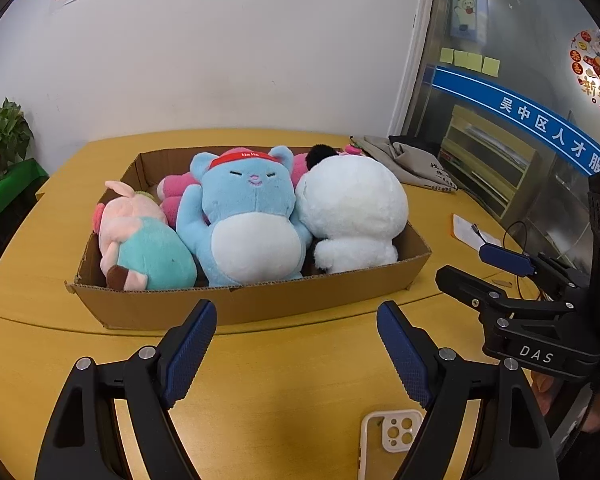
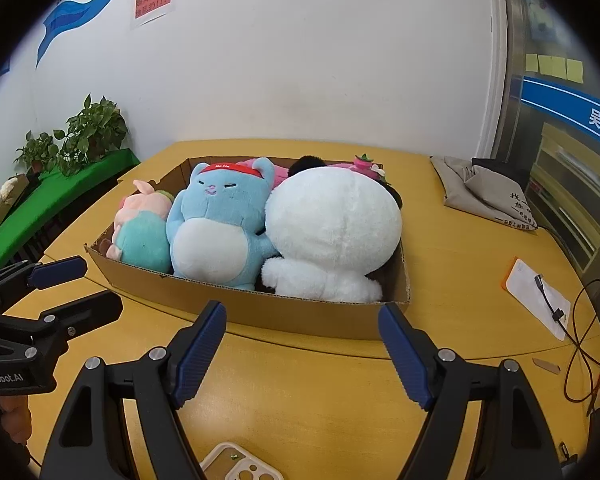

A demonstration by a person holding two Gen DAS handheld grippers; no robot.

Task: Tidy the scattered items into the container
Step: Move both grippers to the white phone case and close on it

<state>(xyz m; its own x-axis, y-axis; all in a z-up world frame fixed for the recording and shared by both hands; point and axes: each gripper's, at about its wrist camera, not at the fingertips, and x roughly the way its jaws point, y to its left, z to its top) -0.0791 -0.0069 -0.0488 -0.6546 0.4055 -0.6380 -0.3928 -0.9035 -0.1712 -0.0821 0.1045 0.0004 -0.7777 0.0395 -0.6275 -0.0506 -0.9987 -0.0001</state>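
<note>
A shallow cardboard box point(image 1: 260, 304) point(image 2: 300, 316) sits on the yellow table. Packed inside are a pink and teal plush point(image 1: 144, 240) point(image 2: 144, 232), a blue cat plush with a red headband point(image 1: 248, 216) point(image 2: 216, 224) and a big white plush point(image 1: 352, 208) point(image 2: 332, 232), with pink plush parts point(image 1: 176, 192) behind them. My left gripper point(image 1: 296, 320) hangs open over bare table just in front of the box. My right gripper point(image 2: 302, 320) is open too, with nothing between its fingers, near the box's front wall. Each gripper shows at the edge of the other's view.
A cream phone case point(image 1: 388, 436) point(image 2: 236, 464) lies on the table below the grippers. At the right are a grey cloth bag point(image 1: 416, 164) point(image 2: 488, 196), a white pad point(image 2: 538, 296) with a cable point(image 2: 580, 344). Potted plants point(image 2: 88, 132) stand on a green ledge at left.
</note>
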